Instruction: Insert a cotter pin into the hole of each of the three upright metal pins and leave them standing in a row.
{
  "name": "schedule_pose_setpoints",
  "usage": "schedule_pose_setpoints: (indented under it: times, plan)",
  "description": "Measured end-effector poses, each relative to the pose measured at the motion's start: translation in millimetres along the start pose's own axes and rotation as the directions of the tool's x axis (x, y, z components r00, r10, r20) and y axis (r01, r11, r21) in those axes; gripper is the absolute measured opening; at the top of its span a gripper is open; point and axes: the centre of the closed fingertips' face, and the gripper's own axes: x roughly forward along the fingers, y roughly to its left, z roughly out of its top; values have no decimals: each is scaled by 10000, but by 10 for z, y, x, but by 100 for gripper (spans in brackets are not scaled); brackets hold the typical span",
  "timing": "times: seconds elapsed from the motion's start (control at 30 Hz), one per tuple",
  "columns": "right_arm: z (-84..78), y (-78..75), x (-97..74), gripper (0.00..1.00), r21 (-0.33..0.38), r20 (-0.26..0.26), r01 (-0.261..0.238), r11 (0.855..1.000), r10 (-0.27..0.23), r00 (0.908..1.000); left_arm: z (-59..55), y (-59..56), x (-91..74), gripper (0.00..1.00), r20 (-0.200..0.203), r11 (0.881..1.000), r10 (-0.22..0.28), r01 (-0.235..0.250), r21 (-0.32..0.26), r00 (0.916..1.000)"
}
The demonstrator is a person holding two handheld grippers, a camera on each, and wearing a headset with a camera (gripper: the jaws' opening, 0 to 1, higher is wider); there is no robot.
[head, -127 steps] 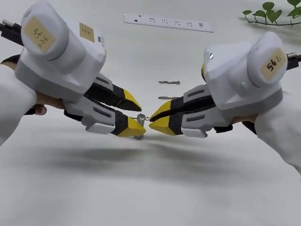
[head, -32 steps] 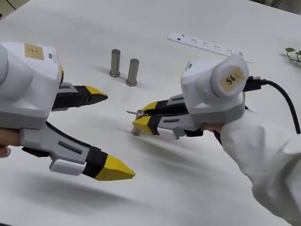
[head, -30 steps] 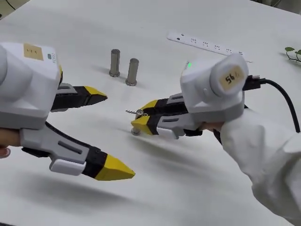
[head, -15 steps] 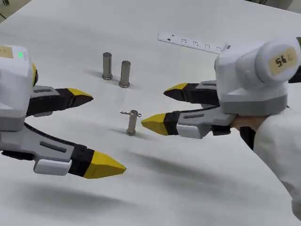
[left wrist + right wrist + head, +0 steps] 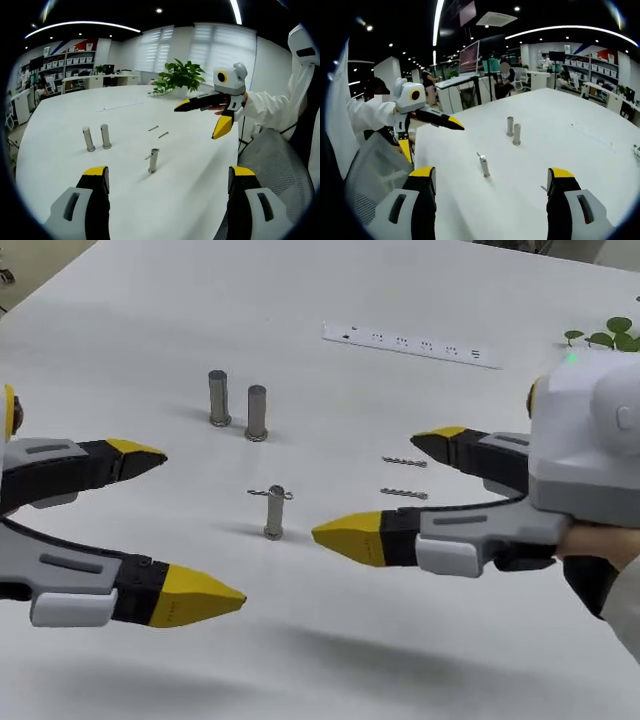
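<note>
Left tongs (image 5: 200,525) and right tongs (image 5: 365,486) gape empty; thin steel cotter pins (image 5: 404,462) on the white bench (image 5: 130,330) look light, slippery, best nipped mid-shank.

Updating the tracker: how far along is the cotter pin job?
Done: the front pin stands with a cotter pin through its hole. In hand: nothing; left gripper and right gripper are open. Left: both back pins are bare, two loose cotter pins lie on the table, and the front pin stands out of line with them.
</note>
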Motion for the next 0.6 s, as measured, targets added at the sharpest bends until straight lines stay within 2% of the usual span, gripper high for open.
schedule_pose_setpoints:
  times: [0.07, 0.17, 0.43, 0.6]
  plan:
    - [-38, 11, -62, 93, 124, 1, 101, 9999, -101, 9999, -17, 42, -52, 99, -94, 9999, 167, -166, 44, 9998]
    - [-49, 18, -136, 92, 280, 265, 254, 9993, -262, 9993, -73, 86, -100, 99, -382, 9995, 314, -311, 88, 9988]
    - [-112, 34, -254, 95, 821, 385, 450, 9956, -483, 9981, -86, 142, -161, 99, -314, 9980, 506, -518, -370, 9982]
    - [-148, 47, -262, 98, 949, 224, 552, 9940, -575, 9981, -111, 167, -147, 99, -469, 9978, 508, -527, -409, 9976]
